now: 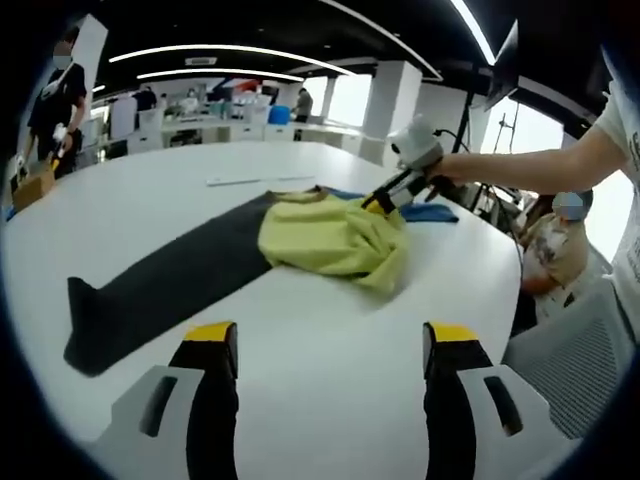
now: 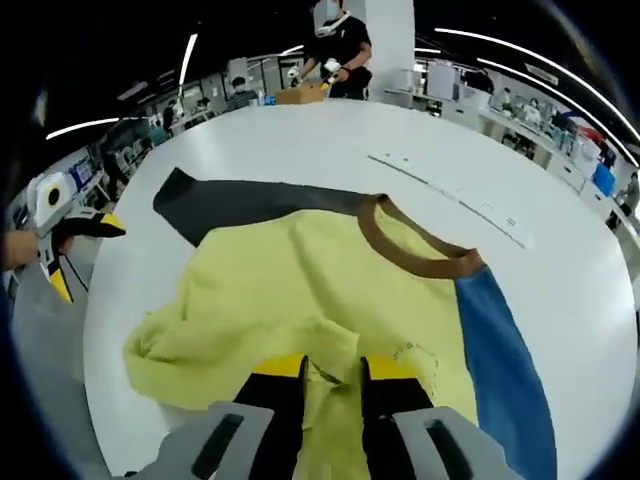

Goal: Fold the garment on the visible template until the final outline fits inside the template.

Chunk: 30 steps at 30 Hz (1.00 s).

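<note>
A large open-plan room is seen beyond the broad white rounded surface (image 1: 330,360), under a dark ceiling crossed by long curved light strips (image 1: 230,52). White square pillars (image 1: 395,100) and bright windows (image 1: 535,135) are set along the far side, and rows of cluttered desks (image 1: 215,125) are lined up behind. A person in dark clothes (image 2: 338,55) is seen standing at the far edge of the surface beside a cardboard box (image 2: 300,94), and a grey chair back (image 1: 575,360) is placed near its edge.
</note>
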Tool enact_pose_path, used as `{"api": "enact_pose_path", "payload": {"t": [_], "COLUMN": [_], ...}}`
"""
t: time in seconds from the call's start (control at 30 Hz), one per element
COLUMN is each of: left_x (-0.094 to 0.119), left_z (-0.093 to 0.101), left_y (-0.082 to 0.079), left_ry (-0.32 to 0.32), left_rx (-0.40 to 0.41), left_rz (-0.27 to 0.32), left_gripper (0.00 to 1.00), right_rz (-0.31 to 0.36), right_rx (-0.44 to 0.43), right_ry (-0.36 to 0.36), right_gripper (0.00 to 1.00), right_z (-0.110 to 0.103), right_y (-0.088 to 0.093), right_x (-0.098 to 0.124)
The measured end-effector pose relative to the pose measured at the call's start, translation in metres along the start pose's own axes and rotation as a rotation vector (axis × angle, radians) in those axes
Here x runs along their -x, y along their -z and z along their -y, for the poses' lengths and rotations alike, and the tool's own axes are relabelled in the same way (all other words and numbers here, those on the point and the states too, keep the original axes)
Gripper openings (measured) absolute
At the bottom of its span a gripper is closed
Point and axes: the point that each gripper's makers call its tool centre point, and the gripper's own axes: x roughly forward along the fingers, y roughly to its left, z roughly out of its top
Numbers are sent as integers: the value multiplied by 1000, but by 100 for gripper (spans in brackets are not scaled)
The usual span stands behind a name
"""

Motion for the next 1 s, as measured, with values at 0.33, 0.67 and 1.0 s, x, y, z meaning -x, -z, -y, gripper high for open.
{"api": "enact_pose_path", "payload": {"t": [0.33,0.67,1.0], "left_x": [-14,-35,-57], "left_z": [10,22,30], "left_y": [-9,-14,-8], "left_ry": [23,51,65], "left_rx": [25,69,134], "left_rz": [5,15,-9], "left_gripper": [65,59,52], "right_rz": [98,110,106], "right_rx": [-31,-39,-66], "right_ry": [26,-14,-50], "right_gripper": [35,33,24], "right_z": [-16,-50,-70], "right_y": [-10,7,24], "right_x": [40,58,56]}}
